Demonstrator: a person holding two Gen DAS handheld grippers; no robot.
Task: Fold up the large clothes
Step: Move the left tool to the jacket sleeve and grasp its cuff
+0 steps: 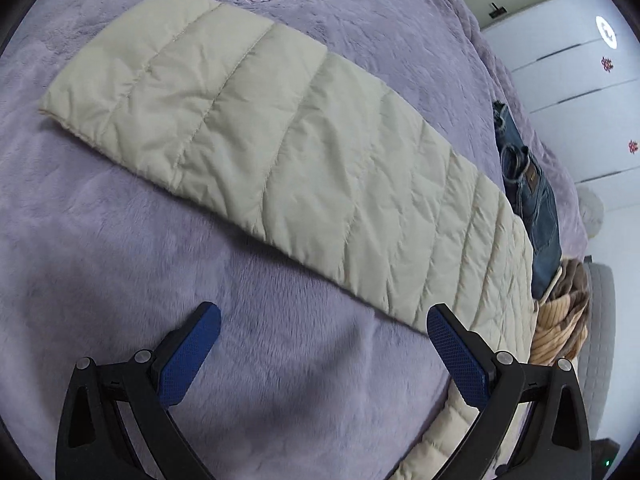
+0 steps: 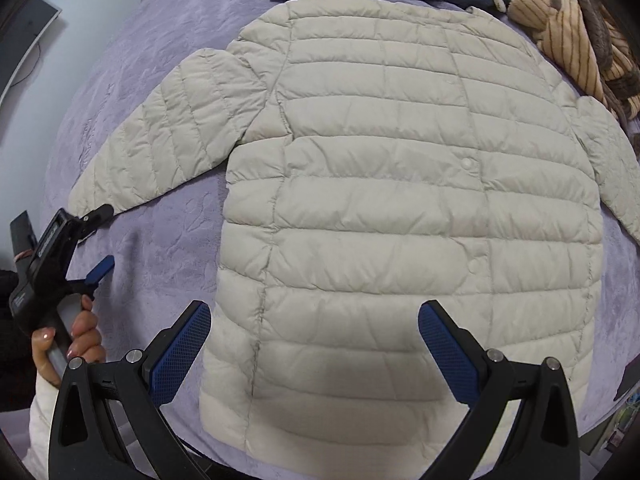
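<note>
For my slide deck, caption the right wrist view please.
Open right gripper above a cream puffer jacket spread flat on a purple blanket.

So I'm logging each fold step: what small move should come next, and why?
Probably close the left tool on the sleeve near its cuff, to fold it across the jacket. The jacket lies flat on the blanket, sleeves spread, and both tools are open and empty.

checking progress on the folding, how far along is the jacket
Done: the cream puffer jacket lies spread flat on the purple blanket, sleeves out.
In hand: nothing is gripped. The left gripper hovers open near the sleeve; the right gripper hangs open over the hem.
Left: every fold. Neither sleeve is turned in, the body is unfolded.
</note>
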